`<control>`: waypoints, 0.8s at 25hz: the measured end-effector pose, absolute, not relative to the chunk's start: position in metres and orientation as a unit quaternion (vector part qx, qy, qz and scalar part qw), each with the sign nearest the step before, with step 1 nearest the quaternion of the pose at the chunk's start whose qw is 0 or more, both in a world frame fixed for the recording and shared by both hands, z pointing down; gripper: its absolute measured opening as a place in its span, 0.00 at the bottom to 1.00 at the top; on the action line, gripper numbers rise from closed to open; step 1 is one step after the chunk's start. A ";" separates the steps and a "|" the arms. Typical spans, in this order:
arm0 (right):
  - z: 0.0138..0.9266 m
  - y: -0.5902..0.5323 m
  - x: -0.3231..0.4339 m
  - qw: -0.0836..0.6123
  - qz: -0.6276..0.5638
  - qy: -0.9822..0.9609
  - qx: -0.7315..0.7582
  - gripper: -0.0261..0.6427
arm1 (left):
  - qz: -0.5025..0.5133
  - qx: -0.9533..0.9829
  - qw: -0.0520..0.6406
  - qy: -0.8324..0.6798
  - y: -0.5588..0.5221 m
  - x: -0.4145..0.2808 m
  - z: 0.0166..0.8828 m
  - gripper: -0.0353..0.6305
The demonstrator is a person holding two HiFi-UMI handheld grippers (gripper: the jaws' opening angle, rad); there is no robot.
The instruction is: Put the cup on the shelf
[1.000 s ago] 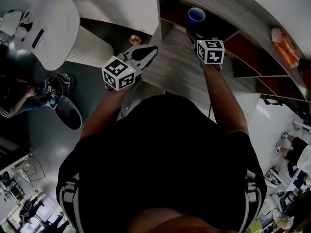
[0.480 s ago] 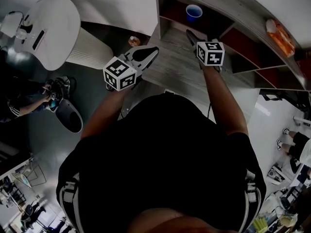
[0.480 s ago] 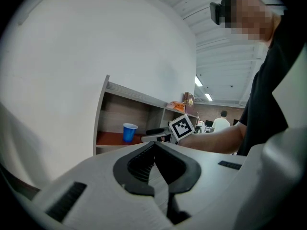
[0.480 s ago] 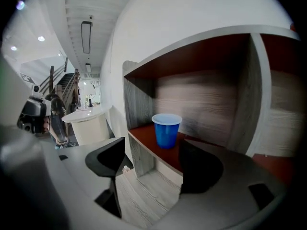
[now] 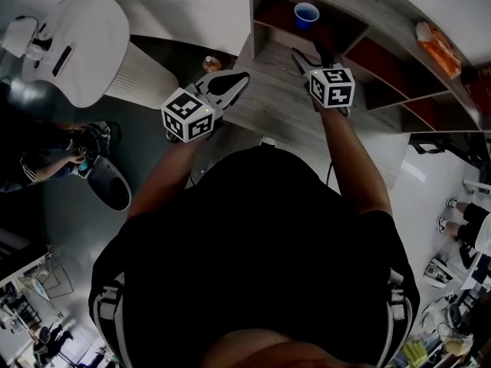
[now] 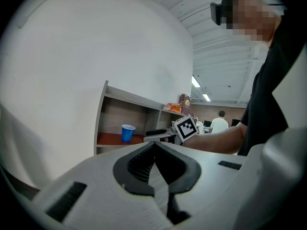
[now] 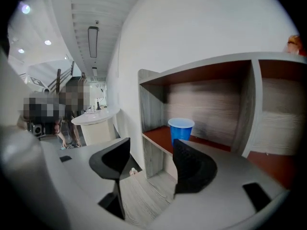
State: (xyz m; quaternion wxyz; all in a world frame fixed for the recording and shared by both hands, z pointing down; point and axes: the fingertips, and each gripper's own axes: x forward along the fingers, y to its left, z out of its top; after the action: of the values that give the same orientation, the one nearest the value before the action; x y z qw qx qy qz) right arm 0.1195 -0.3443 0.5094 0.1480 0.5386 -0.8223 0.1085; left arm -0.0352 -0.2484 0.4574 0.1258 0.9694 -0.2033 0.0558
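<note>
Right gripper view shows the right tongs with the jaws apart and nothing between them; they have just been closing a little. The blue cup stands upright on the red board of the shelf, ahead of these tongs and not touching them. The left tongs are together and empty, with the cup well ahead of them.

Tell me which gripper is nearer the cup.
Right. The right gripper is just before the cup, its empty jaws apart, having just closed a little. The left gripper is farther back, leftward.
</note>
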 end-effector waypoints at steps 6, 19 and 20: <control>0.491 -0.324 0.100 0.140 0.094 -0.829 0.533 0.40 | 0.060 0.971 0.120 -0.198 -0.235 -0.047 0.453 0.08; 0.470 -0.283 0.082 0.137 0.080 -0.816 0.556 0.20 | 0.051 0.975 0.108 -0.189 -0.208 -0.076 0.441 0.08; 0.469 -0.280 0.083 0.137 0.079 -0.814 0.560 0.19 | 0.050 0.975 0.107 -0.188 -0.206 -0.079 0.441 0.08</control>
State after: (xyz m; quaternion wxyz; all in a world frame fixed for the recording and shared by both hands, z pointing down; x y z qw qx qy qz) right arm 0.0825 -0.2798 0.4688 0.1366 0.5597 -0.8136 0.0788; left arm -0.0787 -0.2063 0.4407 0.1067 0.9750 -0.1882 0.0504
